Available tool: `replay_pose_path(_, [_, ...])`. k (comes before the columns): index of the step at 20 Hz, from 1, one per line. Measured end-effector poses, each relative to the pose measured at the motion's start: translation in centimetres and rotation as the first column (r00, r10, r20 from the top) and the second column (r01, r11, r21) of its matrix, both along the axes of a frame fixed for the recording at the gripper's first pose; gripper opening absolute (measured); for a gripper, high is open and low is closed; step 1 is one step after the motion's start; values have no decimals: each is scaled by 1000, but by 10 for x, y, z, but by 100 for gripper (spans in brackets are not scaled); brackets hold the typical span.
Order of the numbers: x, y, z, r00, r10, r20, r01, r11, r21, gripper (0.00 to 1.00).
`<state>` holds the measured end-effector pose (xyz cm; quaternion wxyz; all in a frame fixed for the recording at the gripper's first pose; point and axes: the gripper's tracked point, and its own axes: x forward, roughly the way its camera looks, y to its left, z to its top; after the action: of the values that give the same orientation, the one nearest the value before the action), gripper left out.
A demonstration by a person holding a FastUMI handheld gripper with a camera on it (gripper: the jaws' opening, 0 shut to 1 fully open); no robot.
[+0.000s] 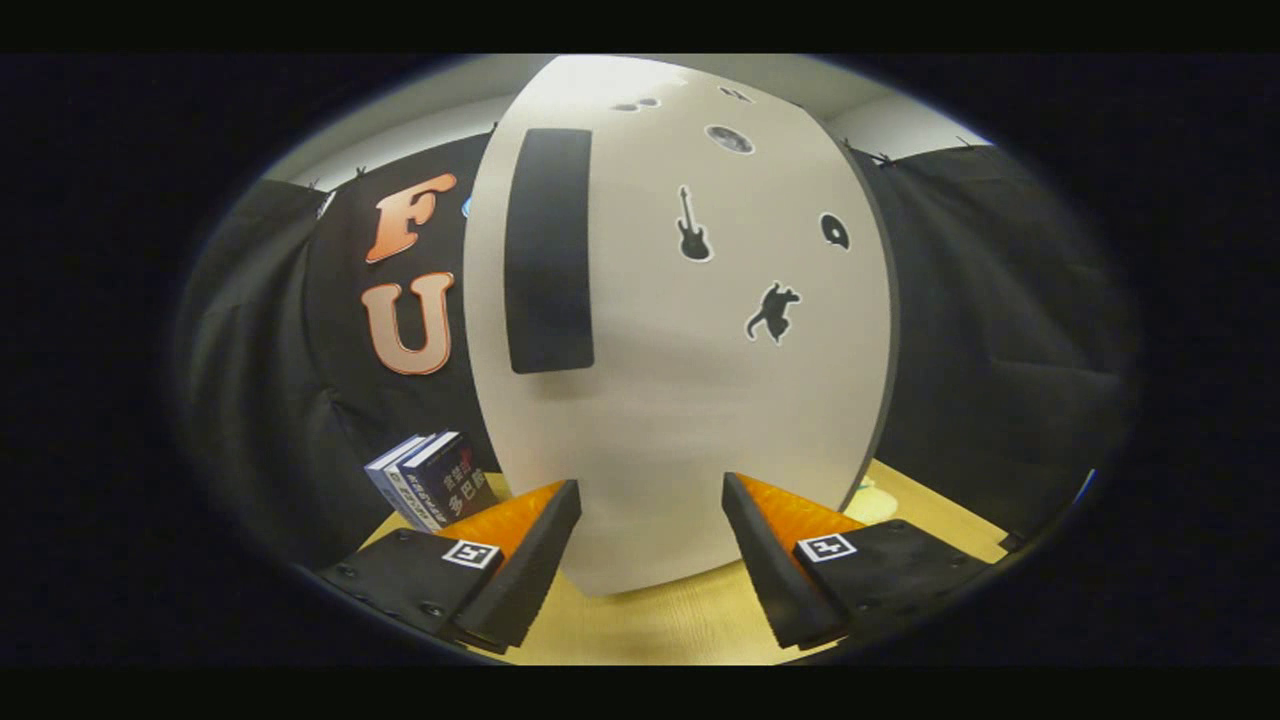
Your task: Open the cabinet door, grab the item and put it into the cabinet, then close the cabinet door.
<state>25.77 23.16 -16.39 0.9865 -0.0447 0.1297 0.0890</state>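
A white cabinet (pixel 680 380) stands close ahead of my fingers, its door shut. A tall black handle strip (pixel 548 250) runs down the door's left side. Small black stickers, a guitar (pixel 693 225) and a cat (pixel 772 310) among them, dot the door. My gripper (pixel 650 495) is open, with nothing between its fingers, and the fingertips hover just short of the door's lower part. Two or three upright books (pixel 430 480) stand to the left of the cabinet, beyond my left finger.
The cabinet and books rest on a pale wooden table (pixel 650 630). Black cloth walls (pixel 1000 350) close in on both sides behind the cabinet. A small pale object (pixel 872 500) lies on the table by the cabinet's right lower corner.
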Motion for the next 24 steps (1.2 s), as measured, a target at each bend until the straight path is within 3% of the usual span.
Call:
replay_pose_path(5, [-59, -44, 43, 998, -55, 2, 55, 996, 71, 95])
replay_pose_path(11, [-115, -79, 101, 990, -103, 96, 96, 993, 73, 98])
replay_pose_path(16, [-142, -99, 129, 979, -140, 149, 134, 990, 52, 98])
replay_pose_path(24, [-160, -98, 138, 976, -134, 171, 129, 991, 40, 98])
